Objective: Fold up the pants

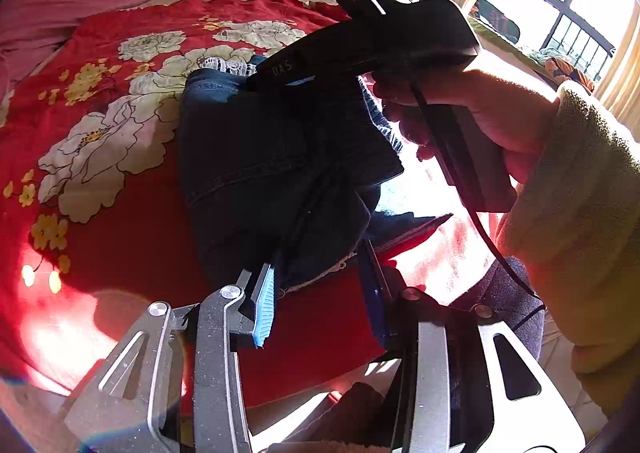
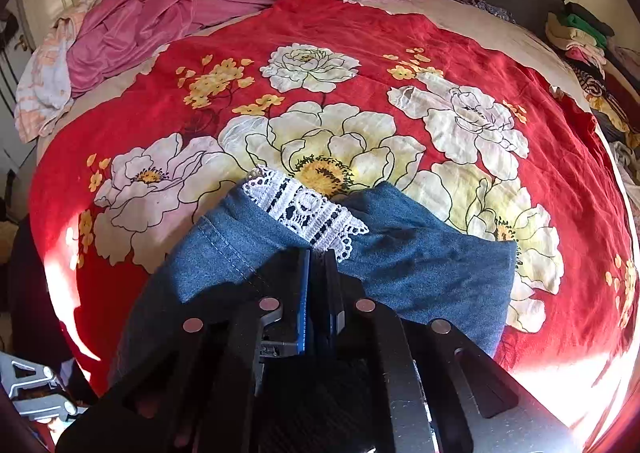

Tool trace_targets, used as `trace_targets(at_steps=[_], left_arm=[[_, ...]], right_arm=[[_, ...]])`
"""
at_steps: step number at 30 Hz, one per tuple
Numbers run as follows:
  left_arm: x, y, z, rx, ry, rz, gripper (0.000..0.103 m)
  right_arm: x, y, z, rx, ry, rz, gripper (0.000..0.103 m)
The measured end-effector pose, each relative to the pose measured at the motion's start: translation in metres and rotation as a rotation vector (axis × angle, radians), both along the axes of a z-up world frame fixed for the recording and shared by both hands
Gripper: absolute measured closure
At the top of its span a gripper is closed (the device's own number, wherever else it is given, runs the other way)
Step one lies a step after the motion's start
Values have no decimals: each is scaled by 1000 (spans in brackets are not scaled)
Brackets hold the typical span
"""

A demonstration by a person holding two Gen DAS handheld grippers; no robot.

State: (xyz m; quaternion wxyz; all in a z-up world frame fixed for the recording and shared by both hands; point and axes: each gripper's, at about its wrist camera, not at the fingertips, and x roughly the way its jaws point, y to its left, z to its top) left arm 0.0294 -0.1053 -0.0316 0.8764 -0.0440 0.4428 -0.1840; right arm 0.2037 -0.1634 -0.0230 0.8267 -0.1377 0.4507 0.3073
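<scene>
I'm seeing my left gripper (image 1: pixel 320 293) showing silver arms, round screws and 2 blue pads; my right hand (image 1: pixel 460 113) is wearing a fuzzy yellow-green sleeve (image 1: pixel 580 213).

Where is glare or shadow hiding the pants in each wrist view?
Left wrist view: window sun blows out the bedspread at lower left and right of the pants, which look nearly black in shade. Right wrist view: denim is evenly lit; the right gripper shadows the near cloth; glare whitens the lower-right corner.
</scene>
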Motion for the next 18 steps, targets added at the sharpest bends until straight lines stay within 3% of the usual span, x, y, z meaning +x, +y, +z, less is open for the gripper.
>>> trace_targets(at_steps=[2, 6, 11, 13, 15, 18], left_arm=[[0, 0, 0, -2, 2, 1, 73], [0, 0, 0, -3, 3, 3, 73], [-1, 0, 0, -5, 4, 7, 73], [-1, 0, 1, -5, 6, 8, 73], [-2, 0, 1, -3, 6, 9, 73], [-3, 0, 3, 0, 5, 8, 73]], right_arm=[[-3, -6, 10, 37, -12, -22, 90], [-14, -25, 38, 118, -64, -57, 64], [-31, -52, 68, 213, -106, -90, 44], [-40, -62, 78, 237, -134, -109, 23], [-49, -71, 86, 253, -158, -118, 12], [-61, -87, 91, 285, -176, -154, 11]])
